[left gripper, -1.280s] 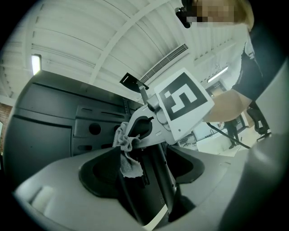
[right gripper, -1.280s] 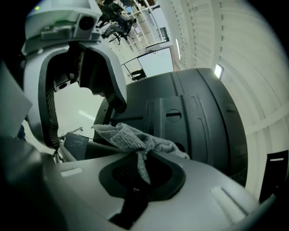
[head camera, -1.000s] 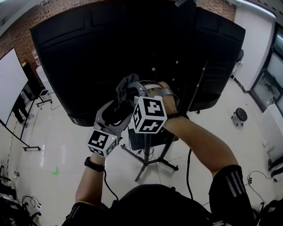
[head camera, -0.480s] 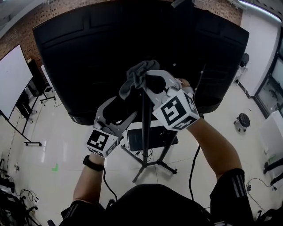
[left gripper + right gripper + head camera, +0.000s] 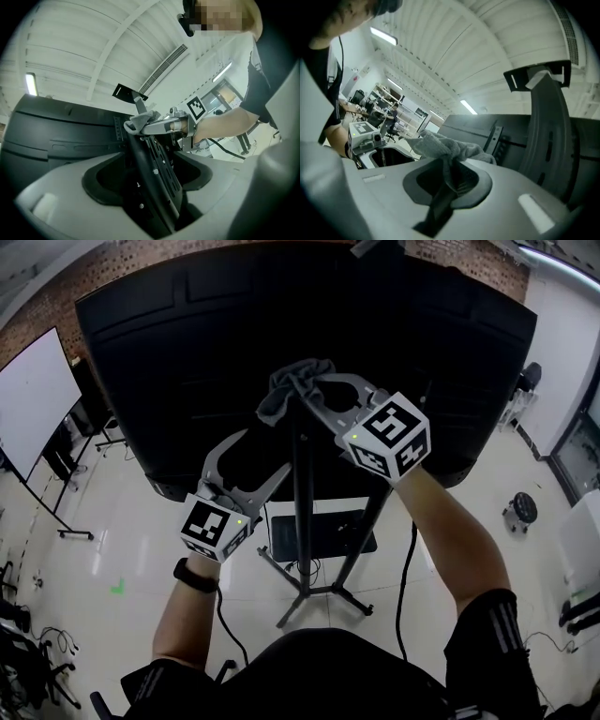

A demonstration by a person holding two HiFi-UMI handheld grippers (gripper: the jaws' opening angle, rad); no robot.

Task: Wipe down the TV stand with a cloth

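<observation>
Pale tiled floor below; R gripper clamps crumpled grey cloth vs black stand pole; L gripper jaws apart round pole.

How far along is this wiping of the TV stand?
Done: nothing shows as cleaned, so I can't tell. In hand: the right gripper pinches the grey cloth at the top of the stand's post, behind the TV. The left gripper sits lower, fingers apart, facing the post. Left: probably the lower post and legs.
</observation>
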